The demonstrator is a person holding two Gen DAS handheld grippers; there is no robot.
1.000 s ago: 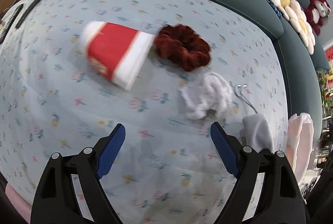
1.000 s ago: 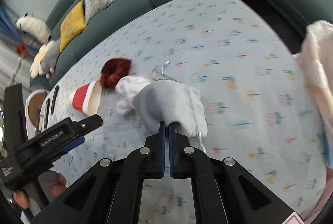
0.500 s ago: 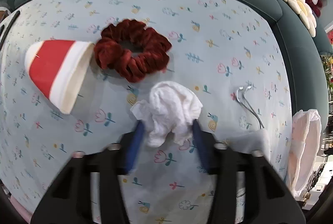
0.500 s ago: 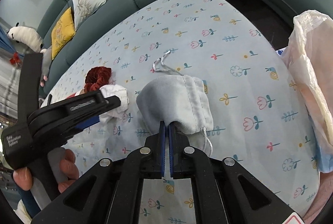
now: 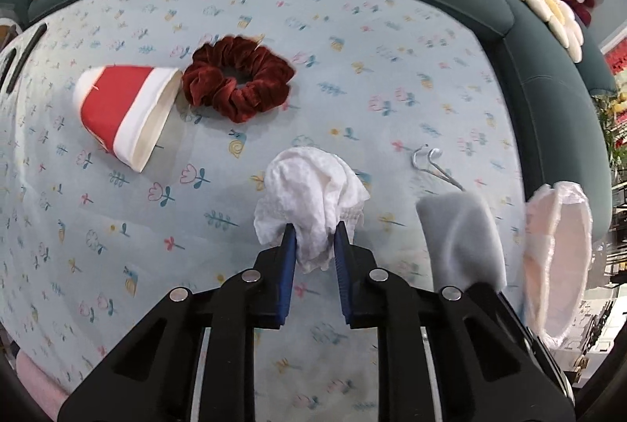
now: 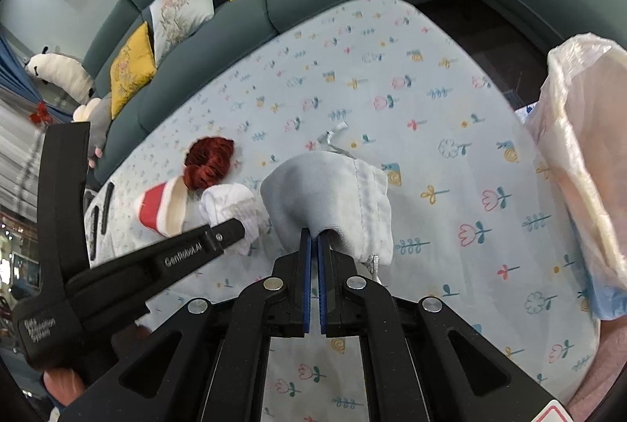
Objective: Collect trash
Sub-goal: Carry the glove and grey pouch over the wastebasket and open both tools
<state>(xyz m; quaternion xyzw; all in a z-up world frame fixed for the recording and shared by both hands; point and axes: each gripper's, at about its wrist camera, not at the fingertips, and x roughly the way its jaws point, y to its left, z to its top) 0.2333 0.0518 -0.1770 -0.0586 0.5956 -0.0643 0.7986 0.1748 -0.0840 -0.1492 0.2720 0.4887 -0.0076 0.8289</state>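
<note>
Left gripper is clamped on the crumpled tissue, pinched just ahead of its tips. Right gripper pinches the grey pouch. Lift the tissue straight; carry rightward to the bag.

Crumpled white tissue pinched; red-white cup toppled.

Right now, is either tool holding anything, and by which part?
Left tool pinches the crumpled white tissue by its lower edge; right tool grips the grey pouch by its near edge.
</note>
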